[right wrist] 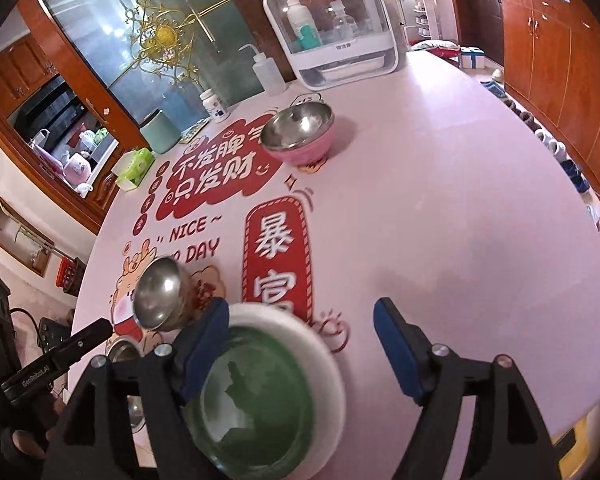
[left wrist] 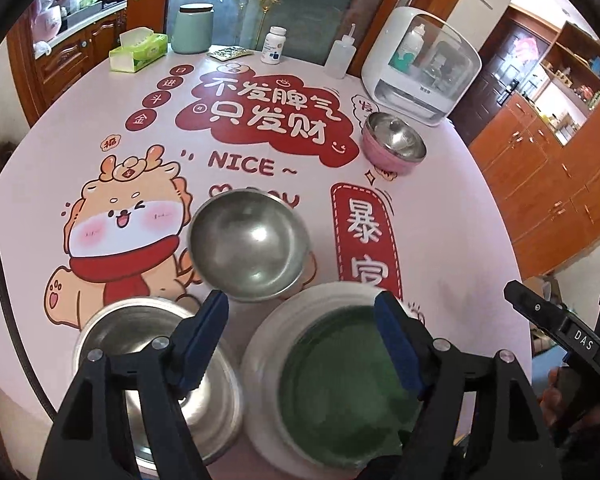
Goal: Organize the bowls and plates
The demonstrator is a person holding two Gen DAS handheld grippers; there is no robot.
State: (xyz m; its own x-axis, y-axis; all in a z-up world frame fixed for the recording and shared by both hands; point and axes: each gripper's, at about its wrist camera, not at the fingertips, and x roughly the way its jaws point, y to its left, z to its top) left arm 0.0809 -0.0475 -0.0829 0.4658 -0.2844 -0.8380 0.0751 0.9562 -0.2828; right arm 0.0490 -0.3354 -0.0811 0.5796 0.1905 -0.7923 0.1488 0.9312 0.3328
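Table [left wrist: 440,208] with a pink printed cloth; 4 dishes on it, noted left to right as the left wrist view shows them. Steel pot [left wrist: 148,344] at near left, partly under the left gripper's left finger. Steel bowl [left wrist: 250,246] next, a little further in, upright, close to the pot and the plate but I cannot tell if rims touch. White plate with green centre [left wrist: 284,360] at near right, directly below the gripper. Pink bowl with steel lining [left wrist: 394,146] far right, well apart from the other 3, near the white cabinet [left wrist: 424,68]. Left gripper [left wrist: 304,332]: jaws standing wide, nothing between the pads — it hangs above the gap between pot and plate, holding nothing. Right gripper [right wrist: 302,344]: also wide and empty, above the plate's right edge and bare cloth. Key relation: the 3 near dishes cluster under both grippers, while the pink bowl lies ahead and to the right — the right hand looks the nearer to it, with open cloth between and nothing in the path. The steel bowl sits just ahead of the left gripper, so that hand seems best placed for it. Round dishes, no long axis; a rim grip from any side should do. Back edge holds a tissue box [left wrist: 138,50], green canister [left wrist: 192,28], pill bottle [left wrist: 275,45] and squeeze bottle [left wrist: 342,54], all clear of the work. Risk, as judged: the 2 grippers are close together over the plate and could collide.
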